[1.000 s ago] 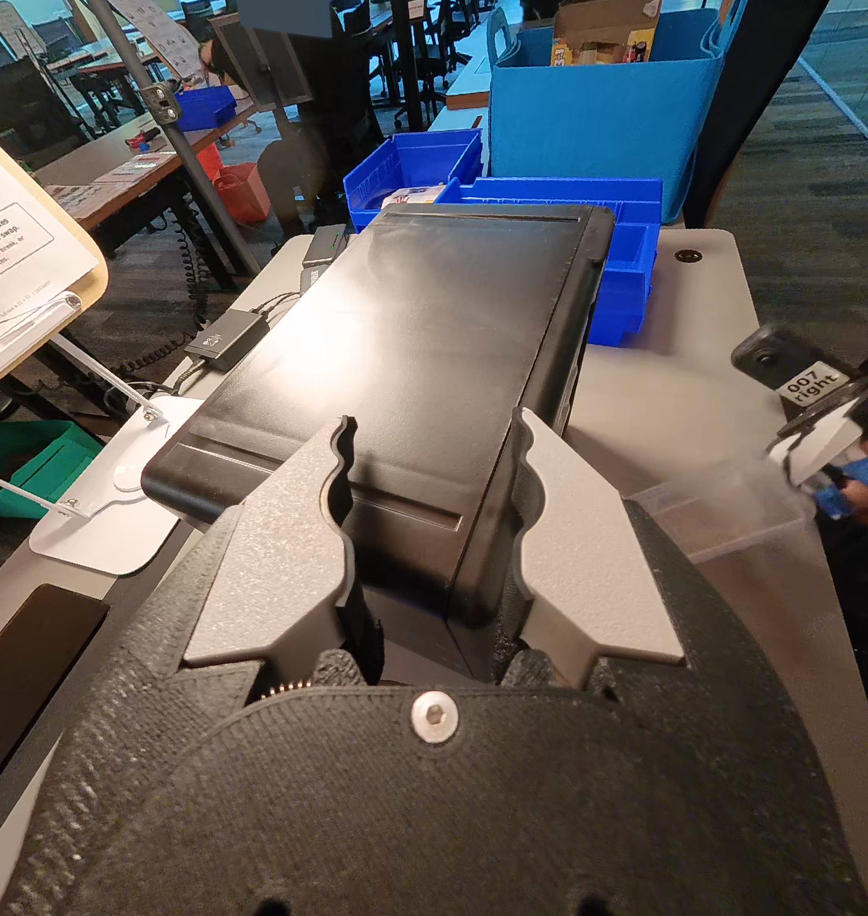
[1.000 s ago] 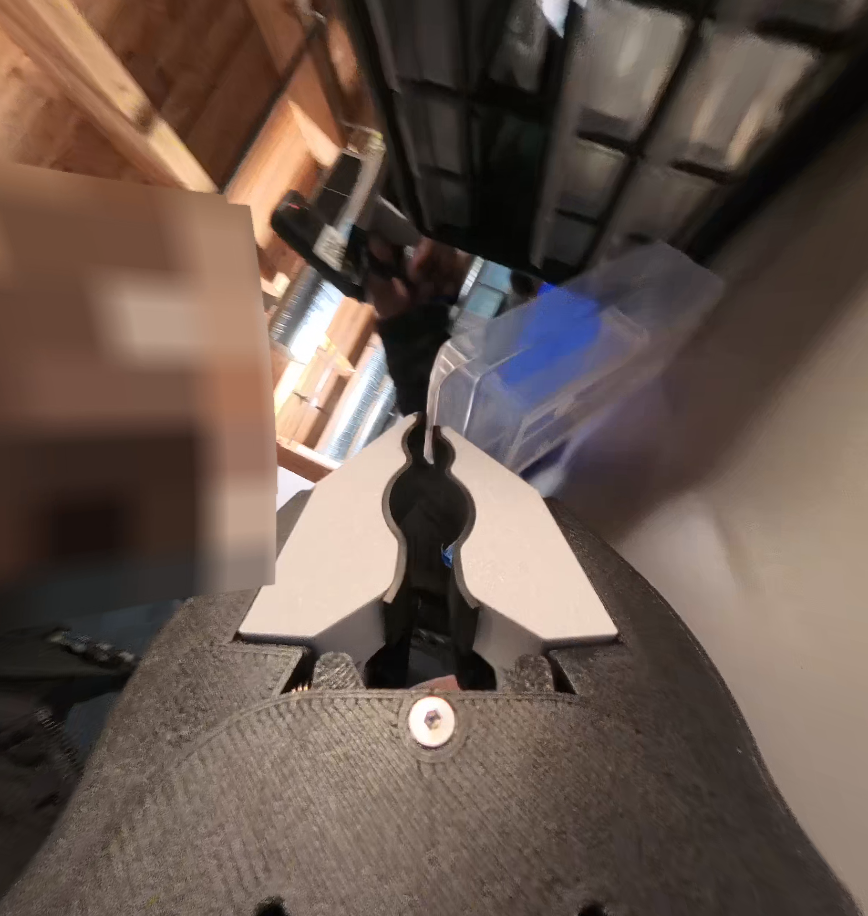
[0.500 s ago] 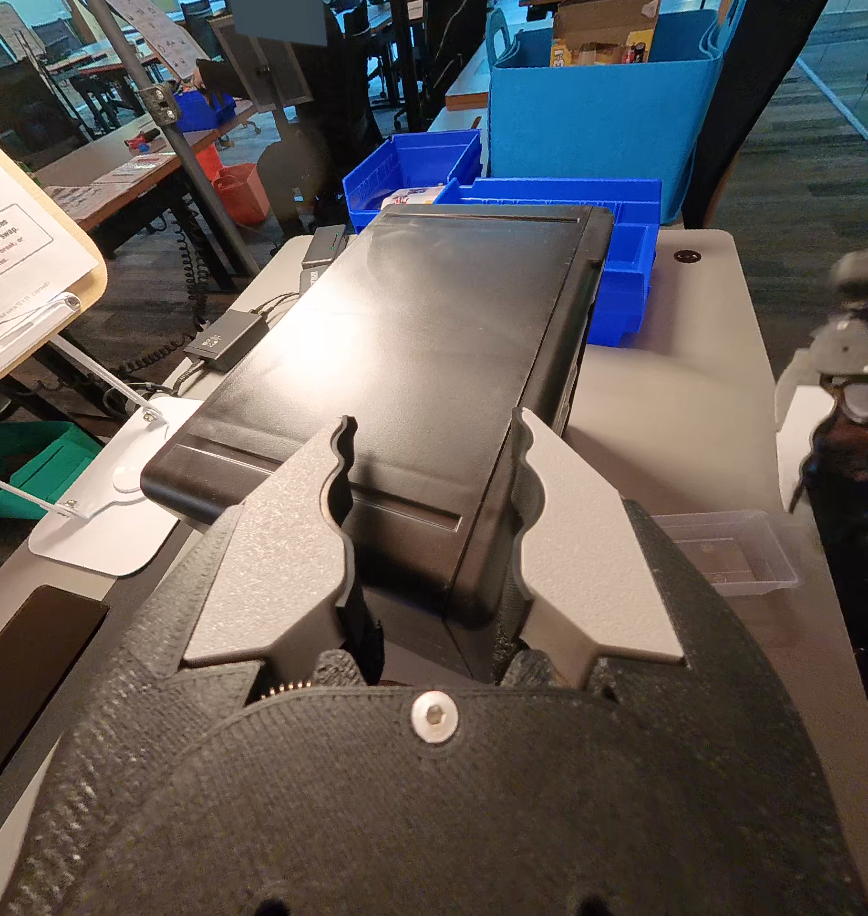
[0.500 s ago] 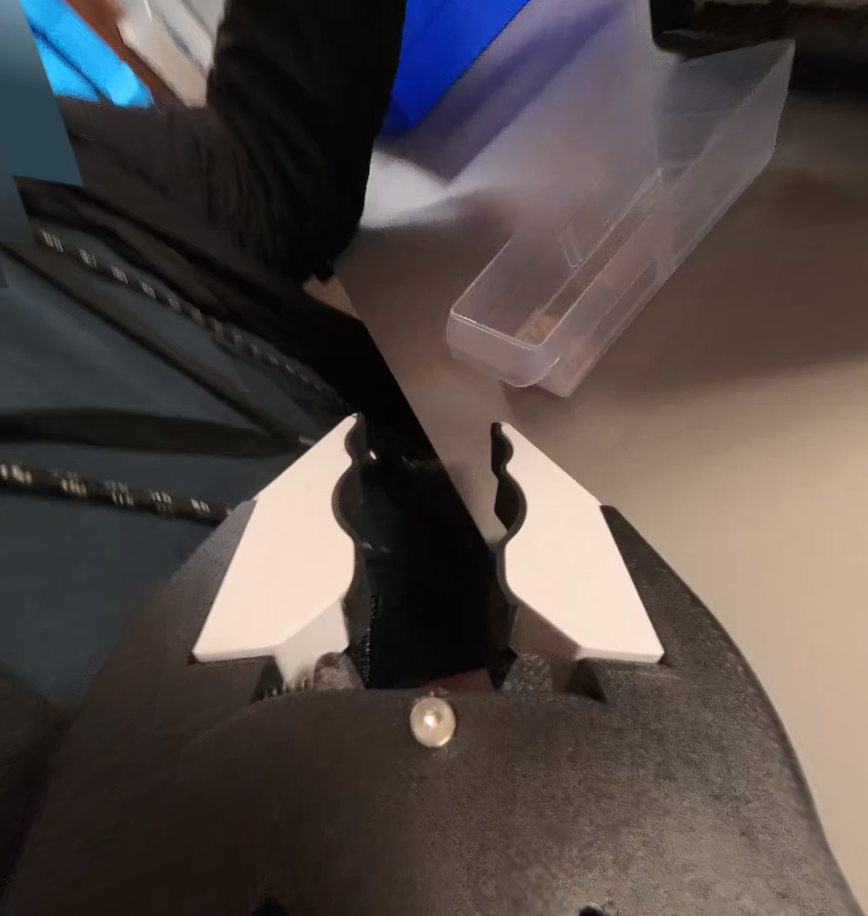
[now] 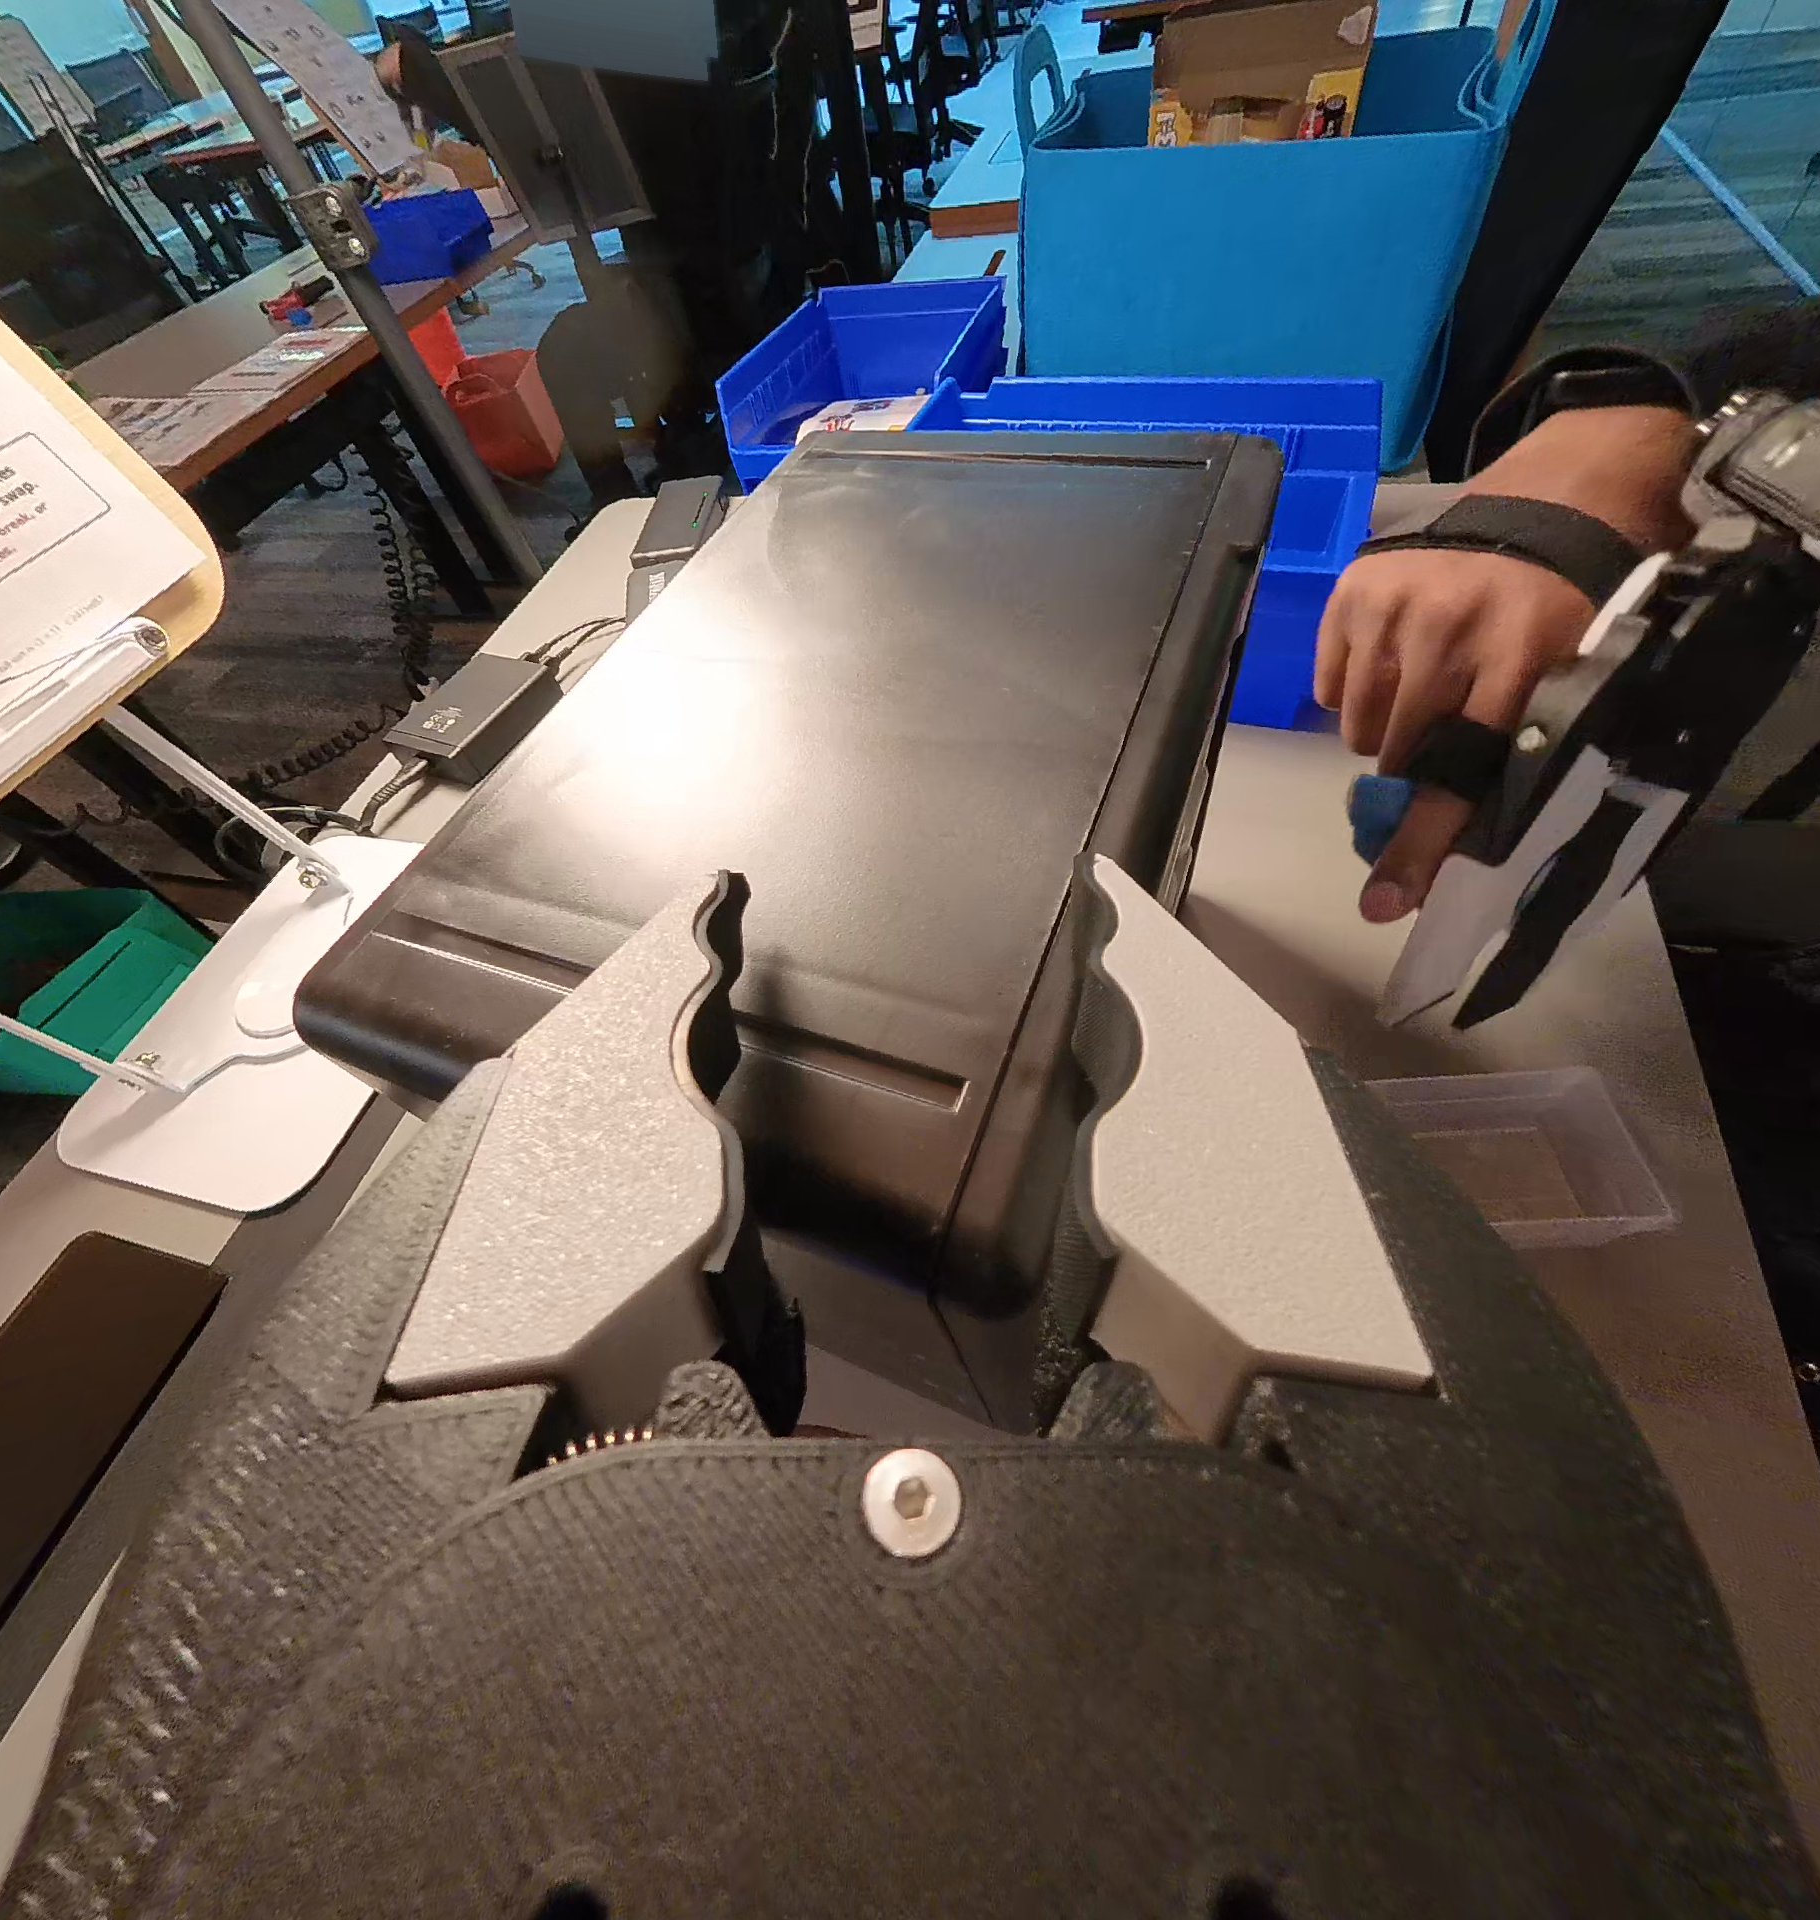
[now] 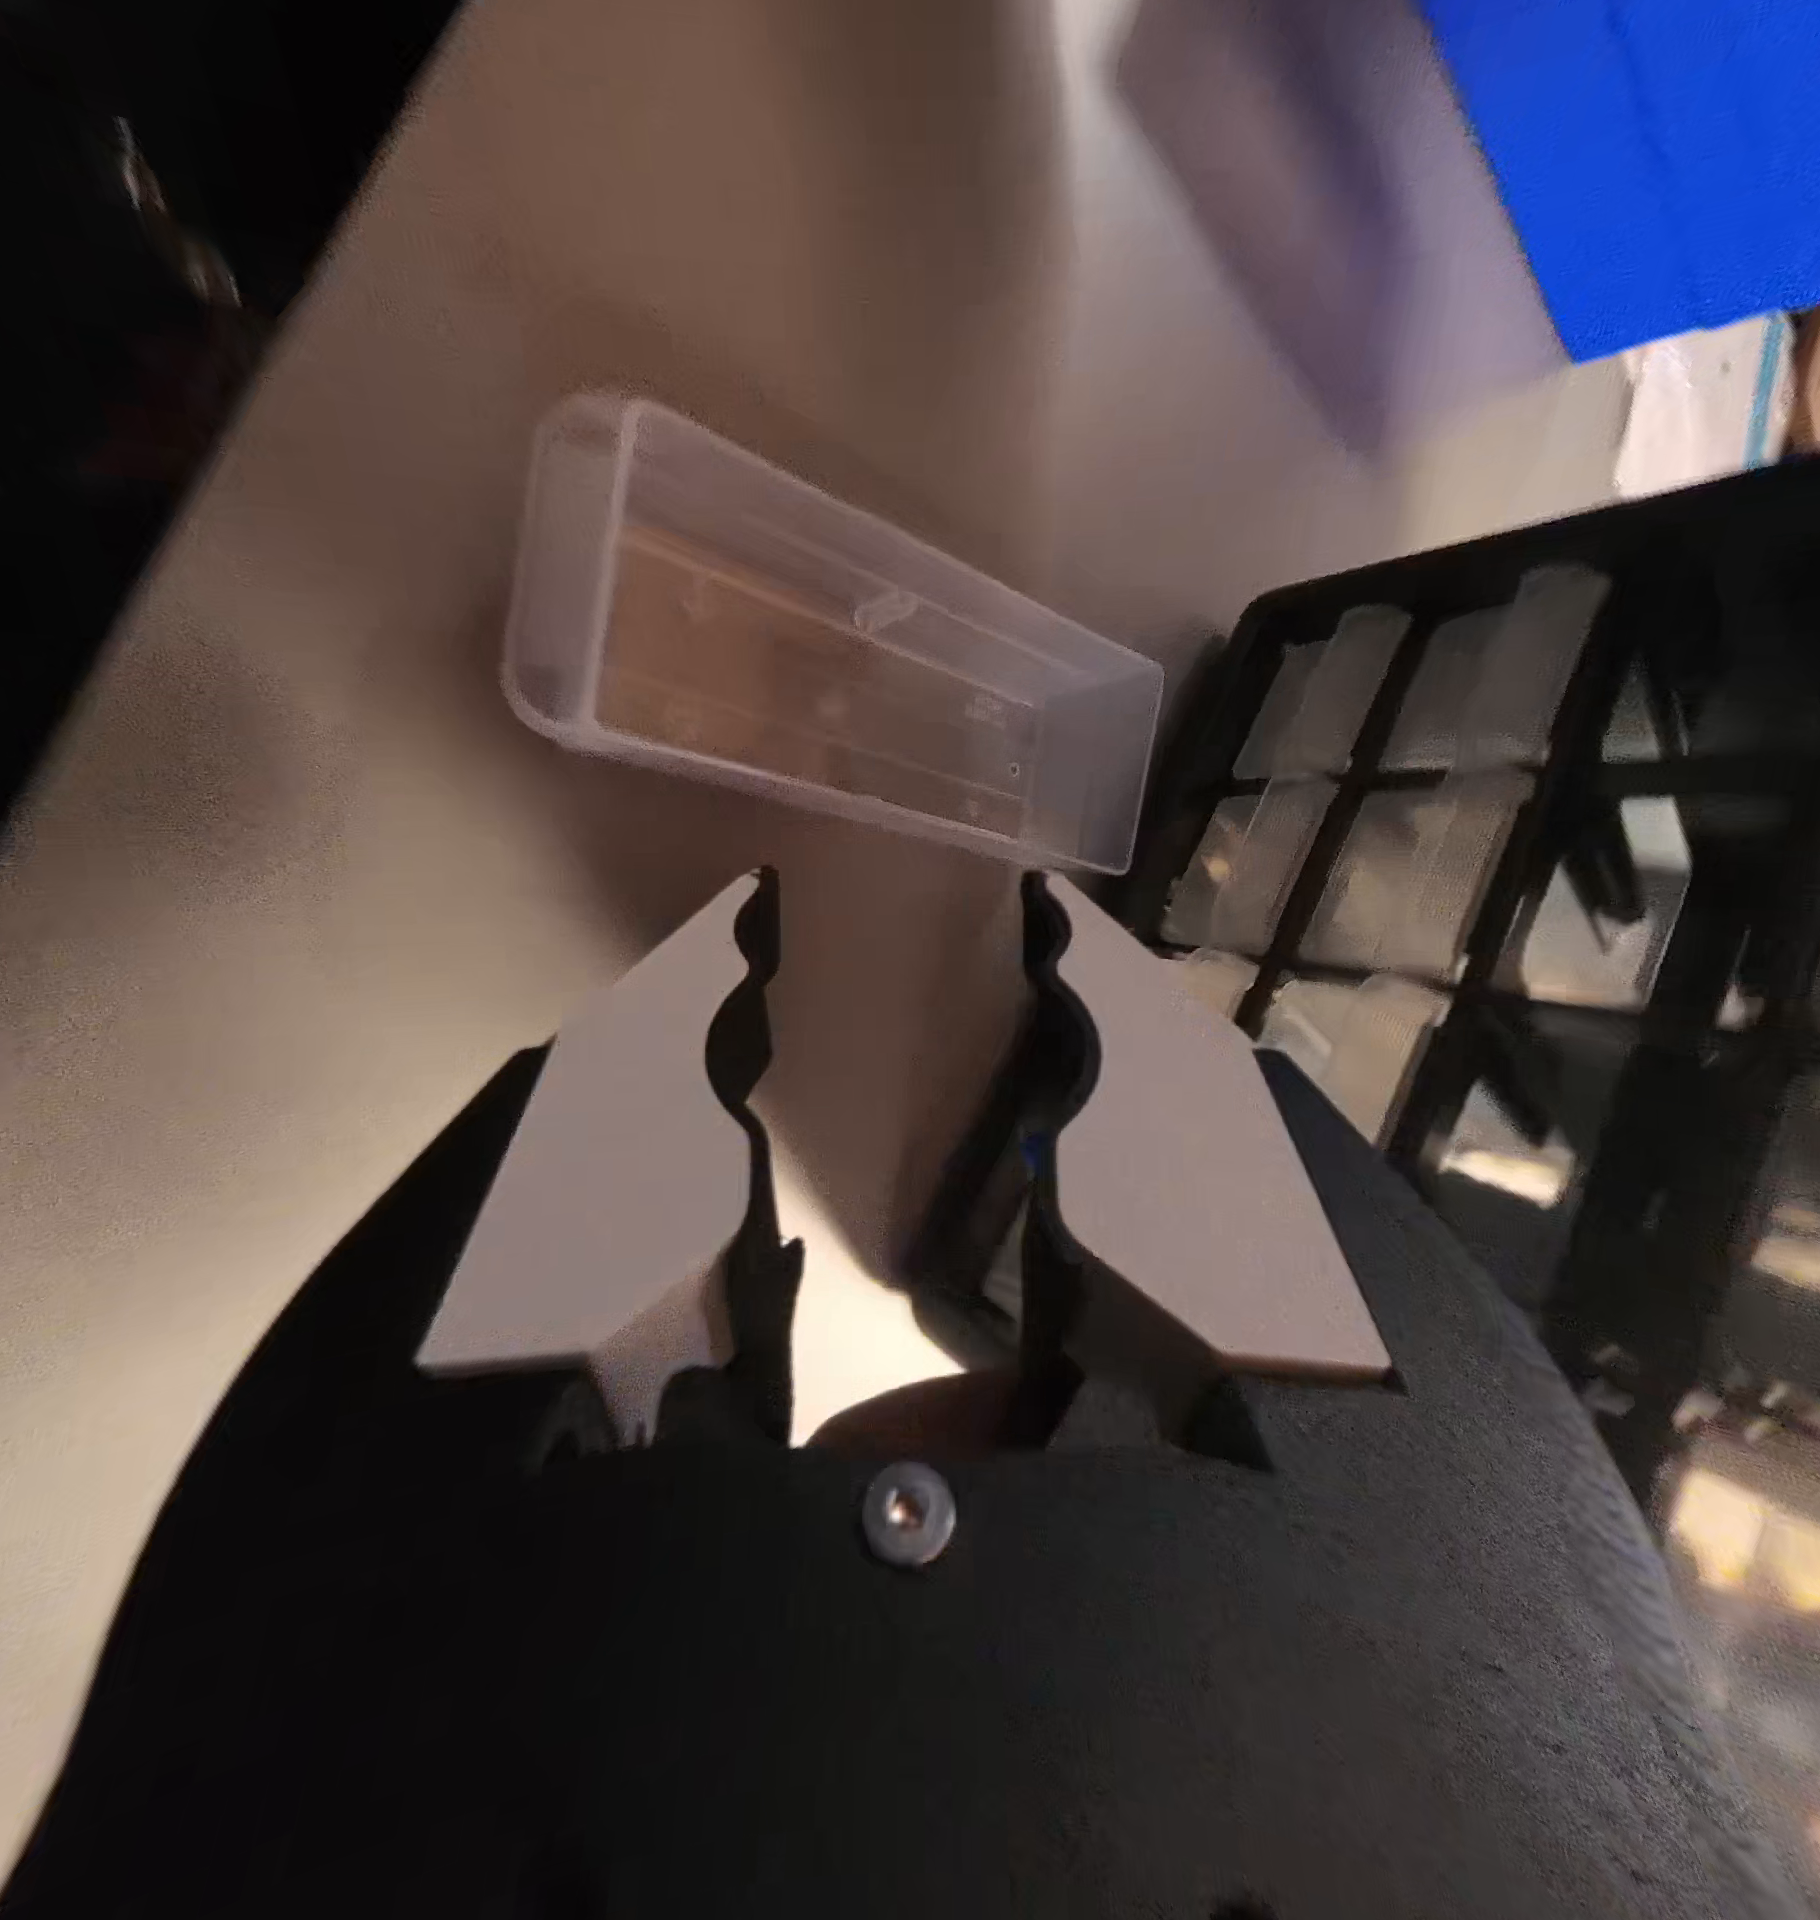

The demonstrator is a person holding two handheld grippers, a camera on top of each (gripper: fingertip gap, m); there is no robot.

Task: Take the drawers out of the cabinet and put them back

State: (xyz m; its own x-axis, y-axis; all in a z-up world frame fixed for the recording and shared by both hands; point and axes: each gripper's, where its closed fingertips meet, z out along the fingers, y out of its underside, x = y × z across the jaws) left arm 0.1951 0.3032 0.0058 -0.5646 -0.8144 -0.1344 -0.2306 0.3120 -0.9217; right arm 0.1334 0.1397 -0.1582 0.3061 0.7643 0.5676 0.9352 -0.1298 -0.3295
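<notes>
In the left wrist view, the black drawer cabinet [image 5: 885, 675] lies lengthwise on the grey table [image 5: 1290, 790]. My left gripper [image 5: 906, 883] is open, its fingers straddling the cabinet's near right corner. I cannot tell whether they touch it. A clear plastic drawer [image 5: 1508, 1153] lies on the table to the right of the cabinet. My right gripper [image 5: 1441, 1013] hovers just above it, held by a hand. In the right wrist view, the right gripper [image 6: 898, 883] is open and empty. The drawer [image 6: 833, 665] lies just beyond its fingertips. The cabinet's front grid of drawers [image 6: 1457, 831] is at the right.
Blue bins [image 5: 1301, 499] stand behind the cabinet, with a large blue tote [image 5: 1249, 239] beyond them. A clipboard on a white stand [image 5: 54, 520] and a power adapter [image 5: 470, 707] are to the left. The table's right edge runs close to the drawer.
The right gripper carried the clear drawer while shut on it, set it on the table, opened and let go. It now hovers over the drawer. The left gripper has not moved.
</notes>
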